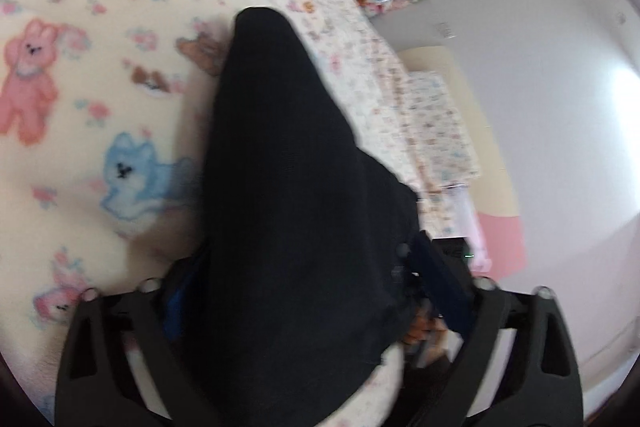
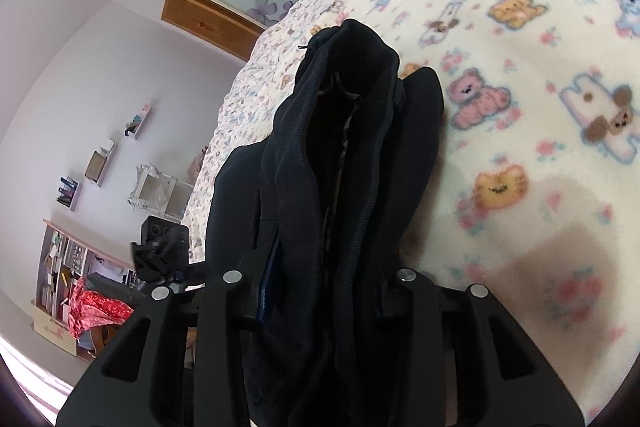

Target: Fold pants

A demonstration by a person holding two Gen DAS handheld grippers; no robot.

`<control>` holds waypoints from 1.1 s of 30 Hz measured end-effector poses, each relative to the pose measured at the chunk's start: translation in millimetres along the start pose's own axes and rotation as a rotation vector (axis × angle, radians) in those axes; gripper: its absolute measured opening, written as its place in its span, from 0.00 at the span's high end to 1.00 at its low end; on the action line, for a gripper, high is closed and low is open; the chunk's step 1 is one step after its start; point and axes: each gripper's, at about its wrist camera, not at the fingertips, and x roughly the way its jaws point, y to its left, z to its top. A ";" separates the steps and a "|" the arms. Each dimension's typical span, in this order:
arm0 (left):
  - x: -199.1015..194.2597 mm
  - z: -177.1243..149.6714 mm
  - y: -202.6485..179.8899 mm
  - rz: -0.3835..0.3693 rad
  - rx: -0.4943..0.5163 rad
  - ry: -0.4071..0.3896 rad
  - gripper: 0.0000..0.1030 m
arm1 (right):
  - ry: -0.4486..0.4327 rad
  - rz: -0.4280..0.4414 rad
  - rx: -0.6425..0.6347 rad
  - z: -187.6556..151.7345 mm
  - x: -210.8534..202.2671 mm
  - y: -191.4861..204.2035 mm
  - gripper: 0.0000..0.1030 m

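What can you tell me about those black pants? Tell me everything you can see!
The black pants are made of soft, dark, knit-looking cloth, bunched into thick folds instead of lying flat. In the right wrist view a seam edge and a lighter inner lining show down the middle. The right gripper pinches a bundle of them. In the left wrist view the cloth drapes between the fingers of the left gripper; whether the fingers press it is hidden. Their far end rests on the animal-print blanket.
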 end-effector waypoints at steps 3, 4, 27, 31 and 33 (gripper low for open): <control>5.2 -3.3 -5.4 0.076 0.034 0.005 0.25 | 0.008 0.005 0.022 -0.3 0.7 -4.4 0.62; 5.0 -2.8 -5.5 0.080 0.033 0.004 0.26 | 0.009 0.007 0.028 -0.3 0.7 -5.8 0.61; -22.3 -20.9 -66.3 0.133 0.172 -0.188 0.88 | -0.099 0.083 -0.028 3.0 -10.7 39.6 0.68; -27.6 -24.0 -86.3 0.213 0.260 -0.269 0.88 | -0.126 0.113 -0.022 13.6 -4.8 45.4 0.68; -29.8 -21.4 -92.9 0.236 0.292 -0.314 0.88 | -0.146 0.131 -0.013 20.3 -0.4 47.6 0.69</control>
